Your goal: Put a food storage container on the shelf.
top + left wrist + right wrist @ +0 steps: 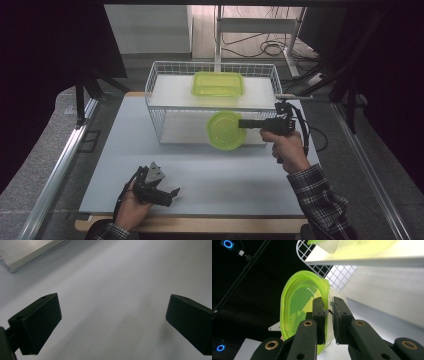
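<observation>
1. Round container [226,130]: translucent lime-green plastic, glossy, shallow, with a raised lip; a clear part sits on its far face, seen in the right gripper view [299,312]. It is held off the table, in front of the lower tier of the wire rack [165,80].
2. Right gripper [245,123]: black jaws clenched on the container's rim, one pad on each face of the lip [329,311]. Container is tilted on edge in that view; the high view shows its round face toward the camera.
3. Left gripper [170,192]: rests low over the near left of the table [210,175], jaws spread wide, nothing between them [112,322].
4. Rack: white wire mesh, two tiers with flat white shelves. On the top shelf sits a rectangular container [218,84], same green plastic, rounded corners.
5. Table top: matte pale grey, smooth. The left gripper view adds a ribbed aluminium rail [27,252] at one corner; the high view shows the person's plaid sleeve [320,200].
</observation>
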The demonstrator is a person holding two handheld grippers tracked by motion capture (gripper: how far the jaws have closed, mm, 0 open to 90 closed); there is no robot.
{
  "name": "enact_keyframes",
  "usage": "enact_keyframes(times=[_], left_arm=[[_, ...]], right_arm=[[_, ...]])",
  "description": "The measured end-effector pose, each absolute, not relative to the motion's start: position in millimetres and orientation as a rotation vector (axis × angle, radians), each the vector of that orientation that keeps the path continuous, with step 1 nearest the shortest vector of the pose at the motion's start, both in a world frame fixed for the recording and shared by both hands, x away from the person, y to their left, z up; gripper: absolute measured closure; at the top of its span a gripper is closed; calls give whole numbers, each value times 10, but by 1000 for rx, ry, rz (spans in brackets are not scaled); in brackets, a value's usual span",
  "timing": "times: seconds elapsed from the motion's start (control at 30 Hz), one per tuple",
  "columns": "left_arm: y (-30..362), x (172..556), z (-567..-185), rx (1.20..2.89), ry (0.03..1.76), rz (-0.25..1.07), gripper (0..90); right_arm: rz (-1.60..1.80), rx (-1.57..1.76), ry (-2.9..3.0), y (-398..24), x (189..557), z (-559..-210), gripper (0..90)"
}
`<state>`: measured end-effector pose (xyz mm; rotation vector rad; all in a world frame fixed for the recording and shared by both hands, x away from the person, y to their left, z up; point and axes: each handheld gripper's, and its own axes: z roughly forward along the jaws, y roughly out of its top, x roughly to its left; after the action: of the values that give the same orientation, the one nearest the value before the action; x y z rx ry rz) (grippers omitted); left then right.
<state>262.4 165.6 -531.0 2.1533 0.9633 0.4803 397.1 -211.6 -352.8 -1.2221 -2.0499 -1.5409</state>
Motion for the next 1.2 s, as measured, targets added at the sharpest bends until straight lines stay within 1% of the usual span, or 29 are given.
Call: enact_keyframes(times=[0.47, 0.8, 0.83, 1.2], left_arm=[[1668, 2624, -5306, 2143, 970, 477, 0], [1677, 2621, -5301, 2142, 972, 474, 0], [1678, 2620, -5300, 2140, 974, 474, 0], [1683, 2620, -5302, 2137, 976, 473, 0]], right_arm=[[-1633, -1217, -2049, -2070, 4088, -3098, 812], [-1690, -1216, -2051, -1976, 4195, -2871, 813], [-1707, -1223, -2060, -1956, 4238, -2813, 813], [-1776, -1293, -2074, -1865, 4452, -2618, 813]])
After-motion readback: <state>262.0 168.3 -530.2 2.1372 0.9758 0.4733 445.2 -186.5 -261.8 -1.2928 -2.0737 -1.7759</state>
